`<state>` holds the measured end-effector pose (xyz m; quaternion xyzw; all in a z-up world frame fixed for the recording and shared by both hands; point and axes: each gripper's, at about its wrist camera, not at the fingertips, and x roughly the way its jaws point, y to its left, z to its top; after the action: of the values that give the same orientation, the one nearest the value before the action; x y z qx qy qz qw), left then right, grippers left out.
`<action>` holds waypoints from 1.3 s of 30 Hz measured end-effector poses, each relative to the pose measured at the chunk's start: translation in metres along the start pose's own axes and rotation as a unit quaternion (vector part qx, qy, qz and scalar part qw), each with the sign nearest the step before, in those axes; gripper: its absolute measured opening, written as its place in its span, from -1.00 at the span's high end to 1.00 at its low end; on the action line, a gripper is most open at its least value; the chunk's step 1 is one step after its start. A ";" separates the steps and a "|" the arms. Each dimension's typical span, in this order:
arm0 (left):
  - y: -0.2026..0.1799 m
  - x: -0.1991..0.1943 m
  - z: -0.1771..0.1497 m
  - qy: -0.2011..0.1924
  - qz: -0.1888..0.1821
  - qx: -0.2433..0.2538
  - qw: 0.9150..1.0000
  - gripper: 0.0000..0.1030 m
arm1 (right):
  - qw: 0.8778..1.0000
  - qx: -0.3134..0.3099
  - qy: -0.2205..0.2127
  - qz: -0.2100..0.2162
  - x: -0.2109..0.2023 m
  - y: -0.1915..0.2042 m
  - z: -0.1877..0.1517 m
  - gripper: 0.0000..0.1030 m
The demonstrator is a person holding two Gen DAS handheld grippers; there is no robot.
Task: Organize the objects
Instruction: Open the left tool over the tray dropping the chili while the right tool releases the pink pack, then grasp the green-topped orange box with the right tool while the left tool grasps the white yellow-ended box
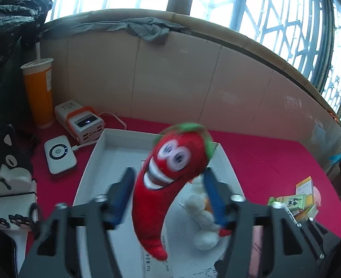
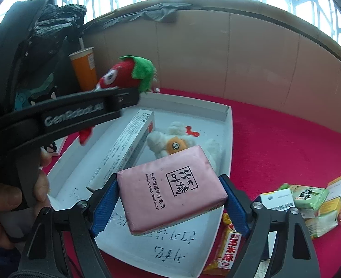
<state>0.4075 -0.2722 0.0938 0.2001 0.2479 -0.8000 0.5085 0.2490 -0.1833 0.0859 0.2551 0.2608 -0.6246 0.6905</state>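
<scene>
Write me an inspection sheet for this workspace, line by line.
Surface: red-covered table, crowded.
Job's things: white tray holds a long white box and a white plush; snack packets lie loose outside it.
Clutter: orange cup, power bank, white device.
Grippers: left hand-held gripper has jaws apart around a blurred chili plush; right hand-held gripper clamps a pink tissue pack over the tray.
Cables: white cable at the power bank.
Surroundings: barred windows, grey cloth on the ledge.
</scene>
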 end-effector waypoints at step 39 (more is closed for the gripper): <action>-0.130 -0.036 -0.091 0.030 -0.101 0.142 0.984 -0.87 | 0.972 0.197 -0.077 -0.105 -0.117 -0.188 -0.085 -1.00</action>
<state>0.3095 -0.1452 0.0674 0.2681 0.1659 -0.8678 0.3841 0.0482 -0.0568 0.0981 0.3080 0.1040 -0.7507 0.5752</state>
